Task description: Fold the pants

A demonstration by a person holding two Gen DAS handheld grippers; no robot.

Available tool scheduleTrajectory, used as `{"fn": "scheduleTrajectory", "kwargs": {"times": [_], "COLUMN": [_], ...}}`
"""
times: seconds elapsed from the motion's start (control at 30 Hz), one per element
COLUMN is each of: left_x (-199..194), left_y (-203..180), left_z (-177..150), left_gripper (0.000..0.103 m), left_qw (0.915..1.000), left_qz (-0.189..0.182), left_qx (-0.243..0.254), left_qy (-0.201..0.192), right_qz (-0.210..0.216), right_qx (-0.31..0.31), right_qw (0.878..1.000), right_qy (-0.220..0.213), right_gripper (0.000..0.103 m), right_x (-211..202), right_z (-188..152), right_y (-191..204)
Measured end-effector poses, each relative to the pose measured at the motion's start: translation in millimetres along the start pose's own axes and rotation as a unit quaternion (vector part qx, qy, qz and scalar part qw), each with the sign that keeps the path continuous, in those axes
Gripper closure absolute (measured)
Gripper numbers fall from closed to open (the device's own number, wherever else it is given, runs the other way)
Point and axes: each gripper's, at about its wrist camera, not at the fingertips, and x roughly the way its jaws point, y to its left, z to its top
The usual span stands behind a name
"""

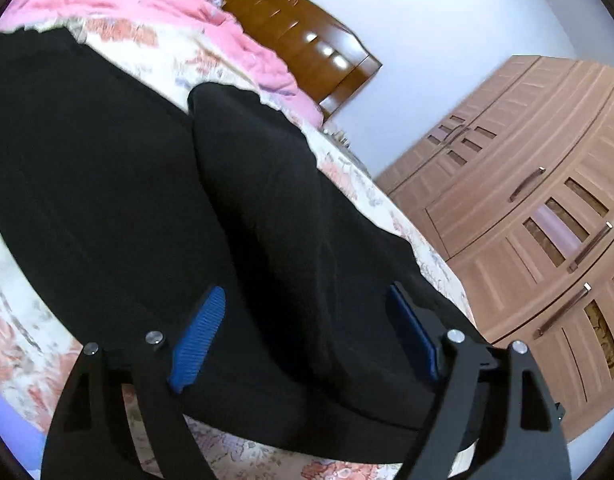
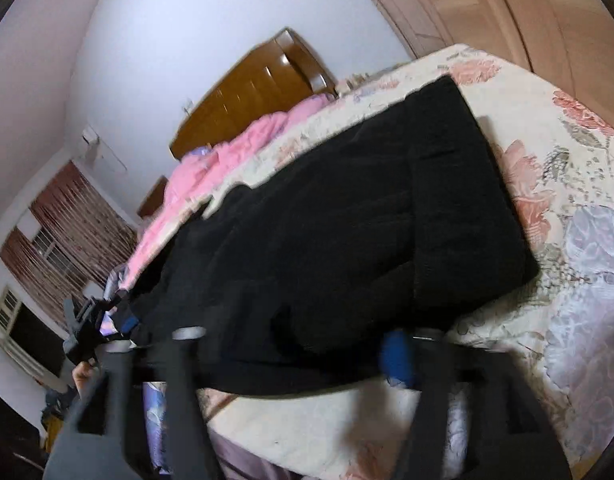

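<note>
Both grippers, left [image 1: 307,340] and right [image 2: 291,344], stand wide open over the pants [image 2: 347,208], which appear folded lengthwise; crosswise folds likely remain.

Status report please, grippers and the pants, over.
Left gripper open, fingers straddling the black pants. Right gripper open at the pants' near edge. Pants flat on floral bedspread. Pink blanket beyond, not obstructing.
</note>
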Motion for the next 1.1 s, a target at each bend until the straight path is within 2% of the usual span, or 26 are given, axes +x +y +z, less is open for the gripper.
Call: {"fn": "scheduleTrajectory", "kwargs": {"times": [0.07,0.17,0.23,0.3,0.37,0.4,0.43,0.47,0.5,0.57,0.63,0.67,0.73,0.8,0.87,0.9,0.93,0.97,1.03,1.1], "left_x": [1.3,9.0,19.1,31.5,47.2,55.7,62.0,71.4,74.1,62.3,24.1,-6.5,-37.3,-48.1,-27.1,-14.2,-7.1,-12.0,-11.8,-13.8], "left_y": [-1.6,-8.4,-17.4,-27.1,-41.2,-49.0,-53.8,-60.1,-62.6,-64.6,-69.4,-68.3,-62.9,-44.8,-11.5,6.9,18.3,20.5,17.5,15.8], "left_z": [6.2,10.9,14.5,19.2,23.9,22.7,23.2,24.5,27.0,36.7,48.9,52.0,46.7,25.7,4.1,-5.8,-12.8,-17.7,-15.0,-10.2], "left_gripper": [0.020,0.021,0.022,0.022,0.022,0.022,0.047,0.077,0.096,0.096,0.096,0.096,0.096,0.096,0.095,0.095,0.094,0.094,0.094,0.094], "left_qw": [0.9999,0.9990,0.9960,0.9906,0.9783,0.9726,0.9653,0.9517,0.9451,0.9558,0.9684,0.9779,0.9809,0.9797,0.9810,0.9819,0.9827,0.9829,0.9817,0.9828], "left_qz": [0.014,0.034,0.067,0.100,0.155,0.171,0.190,0.224,0.240,0.203,0.169,0.128,0.112,0.130,0.150,0.156,0.155,0.145,0.151,0.146], "left_qx": [0.005,0.022,0.052,0.083,0.125,0.144,0.166,0.198,0.212,0.208,0.183,0.157,0.138,0.134,0.122,0.107,0.100,0.113,0.117,0.113], "left_qy": [0.005,0.018,0.028,0.043,0.058,0.062,0.067,0.070,0.067,0.046,-0.013,-0.050,-0.079,-0.072,-0.014,0.013,0.021,-0.006,-0.005,-0.004], "right_qz": [0.005,0.003,-0.008,-0.024,-0.047,-0.053,-0.058,-0.063,-0.066,-0.059,-0.034,-0.021,0.017,0.010,-0.020,-0.004,0.006,0.005,-0.020,-0.007], "right_qx": [0.008,0.011,0.002,-0.006,-0.012,-0.014,-0.016,-0.019,-0.023,-0.038,-0.046,-0.044,-0.028,-0.008,0.017,0.041,0.053,0.056,0.018,-0.008], "right_qw": [1.000,1.000,1.000,1.000,0.999,0.998,0.998,0.998,0.997,0.998,0.998,0.998,0.999,1.000,0.998,0.998,0.998,0.998,0.999,1.000], "right_qy": [0.002,-0.001,0.001,0.003,0.004,0.003,0.005,0.008,0.010,0.003,-0.016,-0.026,-0.025,0.010,0.056,0.048,0.044,0.043,0.032,0.003], "right_gripper": [0.034,0.041,0.044,0.051,0.067,0.072,0.078,0.084,0.086,0.091,0.091,0.091,0.091,0.091,0.092,0.094,0.094,0.095,0.095,0.095], "right_x": [-7.8,-8.4,-12.4,-13.8,-13.6,-15.6,-14.4,-13.1,-12.1,-15.3,-25.7,-30.2,-35.2,-28.1,-14.7,-14.7,-17.4,-19.9,-27.7,-43.4], "right_z": [-20.2,-19.5,-16.7,-17.2,-17.5,-19.9,-19.4,-18.3,-17.5,-11.9,-3.7,-0.5,2.4,-6.8,-24.5,-34.3,-36.4,-36.9,-34.2,-29.7], "right_y": [11.7,6.3,10.4,18.1,22.1,24.1,25.1,26.6,28.6,36.7,43.4,43.6,32.7,13.8,-5.2,-17.3,-21.7,-21.8,-4.7,14.2]}}
